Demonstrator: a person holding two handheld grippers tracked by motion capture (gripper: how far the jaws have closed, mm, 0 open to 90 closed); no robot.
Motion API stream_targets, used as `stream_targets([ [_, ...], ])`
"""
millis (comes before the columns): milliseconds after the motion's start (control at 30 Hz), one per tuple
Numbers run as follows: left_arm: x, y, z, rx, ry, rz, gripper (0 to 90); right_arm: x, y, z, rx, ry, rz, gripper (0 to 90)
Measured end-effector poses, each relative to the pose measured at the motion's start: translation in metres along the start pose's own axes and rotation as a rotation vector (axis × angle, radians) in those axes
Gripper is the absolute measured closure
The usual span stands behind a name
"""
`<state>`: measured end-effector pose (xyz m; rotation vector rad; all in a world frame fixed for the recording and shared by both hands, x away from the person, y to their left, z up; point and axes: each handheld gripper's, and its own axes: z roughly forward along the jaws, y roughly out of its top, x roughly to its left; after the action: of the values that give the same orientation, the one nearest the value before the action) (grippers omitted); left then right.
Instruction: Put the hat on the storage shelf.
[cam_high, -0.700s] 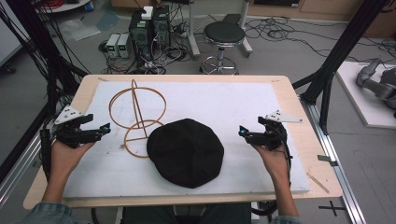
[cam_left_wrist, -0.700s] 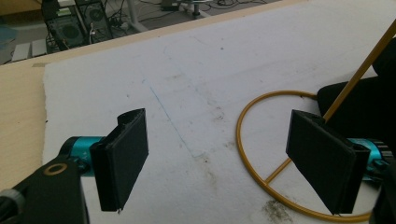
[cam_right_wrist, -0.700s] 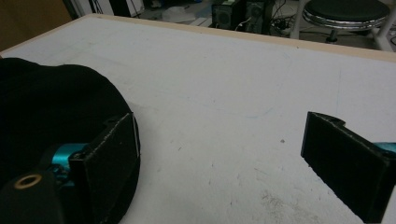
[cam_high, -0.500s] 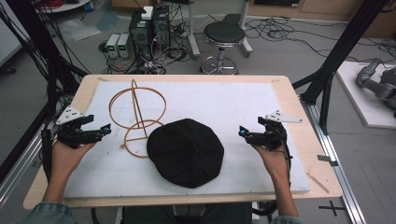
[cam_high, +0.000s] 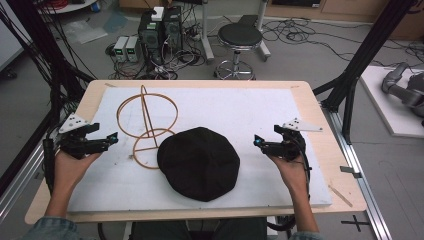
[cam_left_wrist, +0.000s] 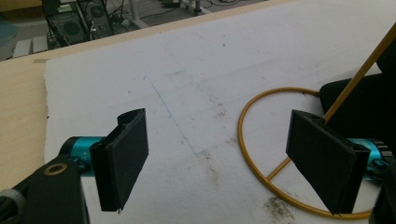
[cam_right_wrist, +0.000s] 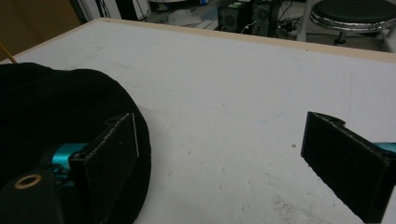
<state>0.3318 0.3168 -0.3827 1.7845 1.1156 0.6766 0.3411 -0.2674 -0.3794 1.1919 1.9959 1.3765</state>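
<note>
Black cap lies mid-tabletop, touching the wire stand. We've got left tongs and right tongs both spread apart, holding nothing. Grab sloppily and we'd probably knock that flimsy stand over.

I see a plain black round cloth cap, golden-orange wire hoop stand, smudged white foam mat, pale wooden table, my black grippers' teal-accented jaws.
</note>
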Motion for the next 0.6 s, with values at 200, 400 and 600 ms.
stream_targets([
  [200, 0.001, -0.001, 0.002, 0.008, 0.002, -0.004, 21.4, 0.006, 0.001, 0.002, -0.009, 0.021, -0.004, 10.6],
  [400, 0.0, 0.0, 0.001, 0.008, 0.003, 0.0, 21.4, 0.018, 0.006, 0.006, -0.02, 0.074, -0.013, 10.6],
  [600, 0.002, -0.001, 0.001, 0.01, 0.008, -0.002, 21.4, 0.035, 0.009, 0.012, -0.021, 0.143, -0.015, 10.6],
])
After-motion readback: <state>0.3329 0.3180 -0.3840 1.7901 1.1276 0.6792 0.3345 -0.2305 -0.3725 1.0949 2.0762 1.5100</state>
